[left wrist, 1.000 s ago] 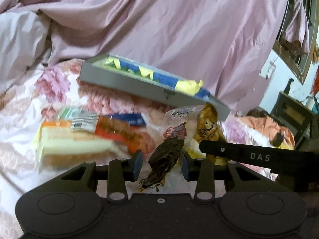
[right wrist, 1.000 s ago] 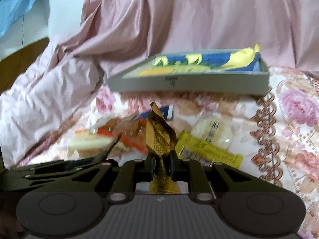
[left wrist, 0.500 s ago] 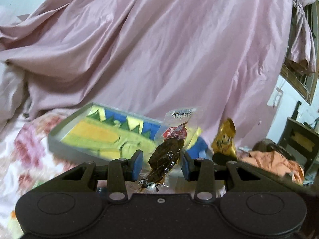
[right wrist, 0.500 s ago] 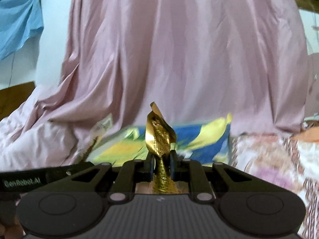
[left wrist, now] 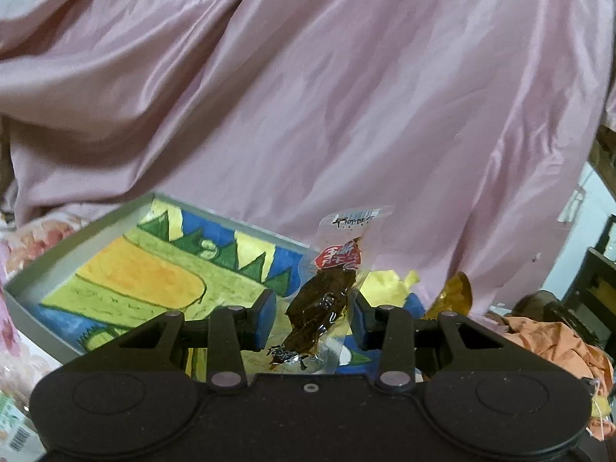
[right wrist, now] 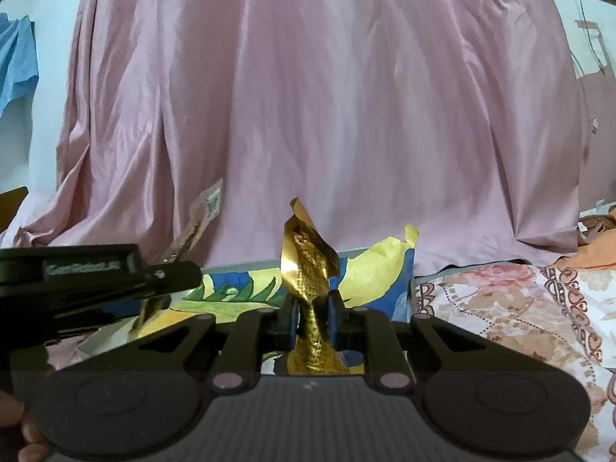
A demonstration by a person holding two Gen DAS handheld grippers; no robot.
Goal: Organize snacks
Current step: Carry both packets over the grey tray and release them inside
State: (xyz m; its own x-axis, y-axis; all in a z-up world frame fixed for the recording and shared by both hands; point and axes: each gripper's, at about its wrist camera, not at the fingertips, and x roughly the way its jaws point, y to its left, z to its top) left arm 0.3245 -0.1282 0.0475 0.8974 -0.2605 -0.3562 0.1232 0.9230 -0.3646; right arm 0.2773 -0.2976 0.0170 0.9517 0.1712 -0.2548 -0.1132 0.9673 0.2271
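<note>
A grey shallow box (left wrist: 50, 269) with a painted yellow, green and blue lining lies on the bed. My left gripper (left wrist: 313, 317) hovers over its near right part. A clear packet of dark brown snack (left wrist: 325, 300) stands between its fingers, which sit wide apart, so the grip is unclear. My right gripper (right wrist: 312, 317) is shut on a gold foil snack packet (right wrist: 308, 269), held above the box's right end (right wrist: 385, 269). The gold packet also shows in the left wrist view (left wrist: 454, 294). The left gripper (right wrist: 96, 277) shows in the right wrist view, with its packet (right wrist: 196, 223).
A pink satin sheet (left wrist: 308, 96) hangs behind the box. A floral bedspread (right wrist: 500, 308) lies right of the box. An orange cloth (left wrist: 550, 342) and dark furniture (left wrist: 593, 288) are at the far right. A green-white packet (left wrist: 11, 419) lies at the lower left.
Both grippers have risen from the snack pile with their packets and moved forward over the box, which now looks nearer and larger. The pile has dropped out of view.
</note>
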